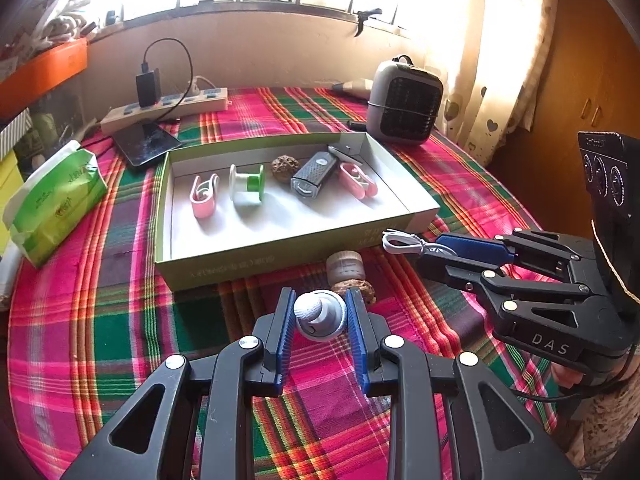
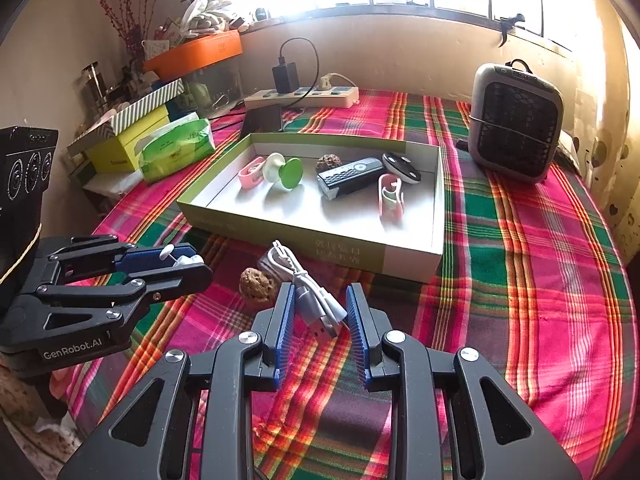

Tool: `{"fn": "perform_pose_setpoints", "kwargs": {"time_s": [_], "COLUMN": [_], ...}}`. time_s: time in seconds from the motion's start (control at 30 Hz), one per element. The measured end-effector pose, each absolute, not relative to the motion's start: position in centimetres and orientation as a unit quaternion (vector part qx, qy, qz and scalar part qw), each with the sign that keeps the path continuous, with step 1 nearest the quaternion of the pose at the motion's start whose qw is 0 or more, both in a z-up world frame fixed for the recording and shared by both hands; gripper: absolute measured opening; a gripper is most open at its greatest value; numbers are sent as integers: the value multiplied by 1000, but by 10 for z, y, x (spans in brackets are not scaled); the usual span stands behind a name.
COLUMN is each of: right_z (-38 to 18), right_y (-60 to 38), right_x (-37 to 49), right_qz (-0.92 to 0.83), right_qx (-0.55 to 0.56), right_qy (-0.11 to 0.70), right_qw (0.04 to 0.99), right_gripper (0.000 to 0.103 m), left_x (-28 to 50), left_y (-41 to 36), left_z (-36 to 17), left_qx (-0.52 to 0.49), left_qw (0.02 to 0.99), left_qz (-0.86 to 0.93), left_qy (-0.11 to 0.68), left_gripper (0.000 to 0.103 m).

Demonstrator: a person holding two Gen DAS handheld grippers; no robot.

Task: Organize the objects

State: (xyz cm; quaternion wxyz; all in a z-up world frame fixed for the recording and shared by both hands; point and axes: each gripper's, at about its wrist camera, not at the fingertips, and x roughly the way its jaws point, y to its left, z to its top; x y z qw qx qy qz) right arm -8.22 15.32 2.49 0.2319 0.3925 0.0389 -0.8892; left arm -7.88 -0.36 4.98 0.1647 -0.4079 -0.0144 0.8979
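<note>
My left gripper (image 1: 320, 314) is shut on a small white-and-grey round gadget (image 1: 320, 314), held just above the plaid cloth in front of the green-sided tray (image 1: 280, 258). My right gripper (image 2: 320, 312) is shut on a bundled white USB cable (image 2: 316, 300); it also shows in the left wrist view (image 1: 436, 254). A brown walnut (image 2: 258, 282) and a roll of tape (image 1: 344, 266) lie on the cloth between the grippers and the tray. The tray holds two pink clips (image 1: 203, 195), a white-green spool (image 1: 247, 182), another walnut (image 1: 285, 167) and a grey speaker (image 1: 314, 176).
A grey heater (image 2: 516, 120) stands at the back right. A green tissue pack (image 1: 56, 204), a phone (image 1: 146, 142) and a power strip (image 1: 168, 110) sit at the back left. Boxes and clutter (image 2: 128, 124) are stacked beyond the table's left edge.
</note>
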Motion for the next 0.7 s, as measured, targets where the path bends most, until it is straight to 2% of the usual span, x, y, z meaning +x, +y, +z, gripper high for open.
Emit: {"fn": "perform_pose_setpoints", "kwargs": {"time_s": [0.7], "right_z": [36], "right_y": [118], "right_x": [-128], "right_qz": [-886], "right_qx": [385], "right_qy": [59], "right_qw": [250], "right_gripper": [28], "left_x": [-121], "left_y": [-34], "left_z": [57], "left_qx": [-389], "left_qw": [134], "left_qz": [911], "left_qy": [-20], "left_gripper": [23]}}
